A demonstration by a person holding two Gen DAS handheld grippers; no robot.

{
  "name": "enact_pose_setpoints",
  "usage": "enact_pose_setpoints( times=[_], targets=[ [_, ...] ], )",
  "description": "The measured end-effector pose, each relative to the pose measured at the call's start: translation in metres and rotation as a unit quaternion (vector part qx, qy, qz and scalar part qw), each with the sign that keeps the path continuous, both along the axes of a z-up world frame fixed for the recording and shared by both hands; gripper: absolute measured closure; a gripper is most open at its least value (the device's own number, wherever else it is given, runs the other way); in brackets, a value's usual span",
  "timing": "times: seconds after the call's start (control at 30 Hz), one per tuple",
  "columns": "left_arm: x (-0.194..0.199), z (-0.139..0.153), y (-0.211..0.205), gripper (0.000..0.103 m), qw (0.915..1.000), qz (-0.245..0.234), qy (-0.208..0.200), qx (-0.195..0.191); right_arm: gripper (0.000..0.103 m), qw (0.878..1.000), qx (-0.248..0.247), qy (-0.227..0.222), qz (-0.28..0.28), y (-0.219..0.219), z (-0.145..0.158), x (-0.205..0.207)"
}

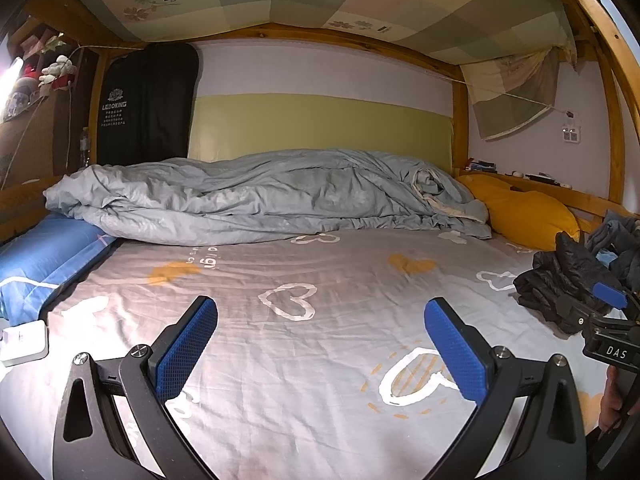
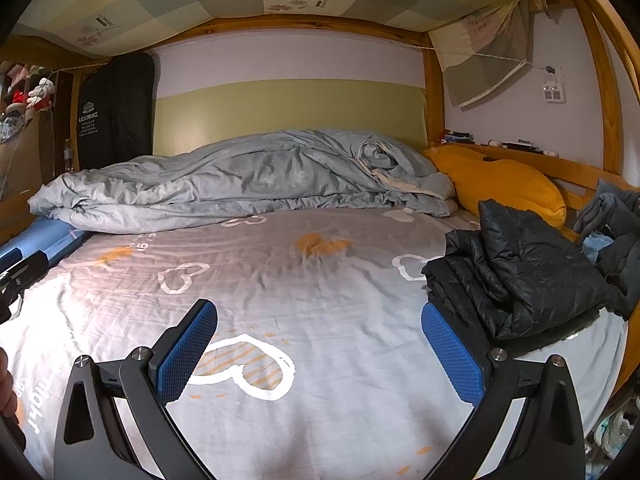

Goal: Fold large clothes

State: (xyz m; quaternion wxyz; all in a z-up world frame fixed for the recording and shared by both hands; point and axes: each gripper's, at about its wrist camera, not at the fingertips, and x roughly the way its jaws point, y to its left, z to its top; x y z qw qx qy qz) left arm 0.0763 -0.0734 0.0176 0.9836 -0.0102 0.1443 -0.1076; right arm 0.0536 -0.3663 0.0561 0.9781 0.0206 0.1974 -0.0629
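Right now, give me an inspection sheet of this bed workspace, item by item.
Surface: grey bed sheet with heart prints, wrinkled, middle bare.
Job's things: black puffer jacket bunched on the right side of the bed; more dark clothes heaped beyond it.
Clutter: rumpled grey duvet along the far side, yellow pillow at its right, blue pillow at left, white box on the left edge.
Grippers: left gripper open, holding nothing; right gripper open, holding nothing, its right finger close to the jacket.
Cables: cord hanging at the left shelf.
Surroundings: wooden bunk frame, black garment bag, wall socket.
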Motion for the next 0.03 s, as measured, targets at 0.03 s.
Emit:
enact_pose_setpoints(
  times=[0.03],
  targets=[
    [-0.0001, -0.0004, -0.0001, 0.000, 1.0000, -0.002, 0.000, -0.001, 0.000, 1.000, 0.000, 0.001, -0.001, -0.0010, -0.0009, 0.0007]
  ],
)
